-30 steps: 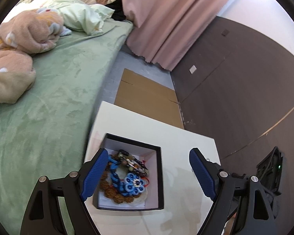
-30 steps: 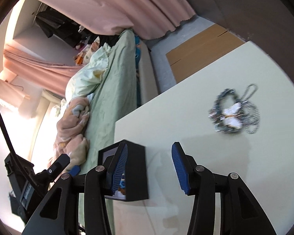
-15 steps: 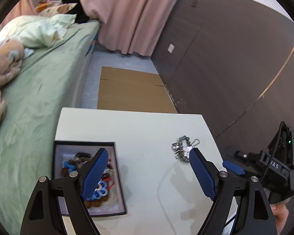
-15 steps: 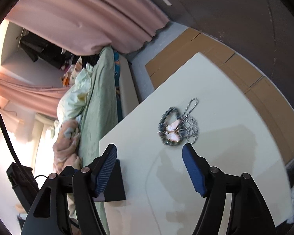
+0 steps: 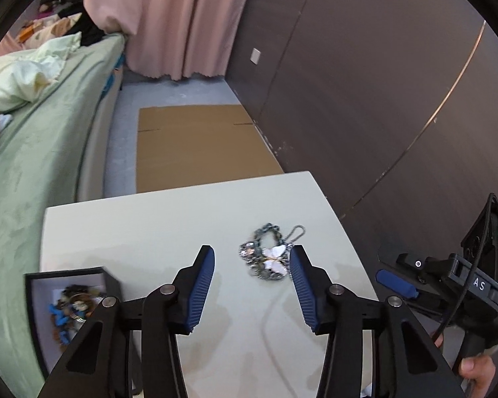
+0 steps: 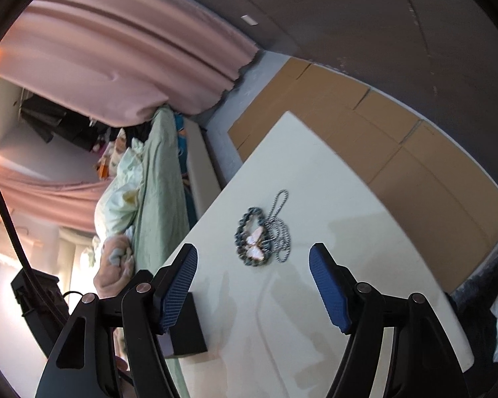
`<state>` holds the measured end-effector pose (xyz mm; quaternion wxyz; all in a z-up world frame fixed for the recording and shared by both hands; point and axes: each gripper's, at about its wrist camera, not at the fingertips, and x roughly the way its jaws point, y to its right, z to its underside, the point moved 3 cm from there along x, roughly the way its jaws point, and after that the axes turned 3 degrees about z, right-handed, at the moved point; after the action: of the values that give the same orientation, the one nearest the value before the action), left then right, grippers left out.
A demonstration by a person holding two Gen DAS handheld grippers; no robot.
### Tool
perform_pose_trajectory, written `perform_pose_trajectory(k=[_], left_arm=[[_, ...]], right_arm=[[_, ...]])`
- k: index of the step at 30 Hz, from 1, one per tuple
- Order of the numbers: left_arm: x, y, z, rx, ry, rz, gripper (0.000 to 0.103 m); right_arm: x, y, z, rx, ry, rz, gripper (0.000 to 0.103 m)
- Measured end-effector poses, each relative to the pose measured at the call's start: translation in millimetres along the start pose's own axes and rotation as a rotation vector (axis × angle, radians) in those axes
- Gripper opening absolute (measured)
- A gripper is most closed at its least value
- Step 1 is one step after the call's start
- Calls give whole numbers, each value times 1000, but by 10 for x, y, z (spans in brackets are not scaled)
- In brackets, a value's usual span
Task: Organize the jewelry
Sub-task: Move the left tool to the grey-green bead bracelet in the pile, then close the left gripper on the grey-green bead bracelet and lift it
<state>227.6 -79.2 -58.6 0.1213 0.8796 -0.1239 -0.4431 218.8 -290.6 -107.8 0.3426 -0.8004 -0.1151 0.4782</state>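
Observation:
A pile of silver chains with a white butterfly pendant [image 5: 269, 258] lies on the white table [image 5: 149, 225]. It also shows in the right wrist view [image 6: 260, 242]. A black box [image 5: 66, 301] holding beaded jewelry stands at the table's left; its dark side shows in the right wrist view [image 6: 186, 325]. My left gripper [image 5: 251, 285] is open and empty, above the table, with the pile just left of its right finger. My right gripper [image 6: 253, 285] is open wide and empty, short of the pile.
A green bed [image 5: 33, 165] runs along the table's left. Flat cardboard [image 5: 199, 142] lies on the floor beyond the table. A dark wall [image 5: 381, 99] is at the right, pink curtains [image 5: 169, 16] behind. The right gripper's body [image 5: 448, 285] is beside the table's right edge.
The left gripper has swung right from over the box toward the butterfly pile and its fingers have narrowed. The right gripper has opened wider and turned toward the pile.

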Motion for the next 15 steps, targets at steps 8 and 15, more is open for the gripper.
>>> perform_pose_trajectory(k=[8, 15], left_arm=[[500, 42, -1, -27, -76, 39, 28], [833, -20, 80, -78, -130, 25, 28]], right_arm=[[51, 168, -73, 70, 9, 46, 70], [149, 222, -79, 111, -13, 45, 70]])
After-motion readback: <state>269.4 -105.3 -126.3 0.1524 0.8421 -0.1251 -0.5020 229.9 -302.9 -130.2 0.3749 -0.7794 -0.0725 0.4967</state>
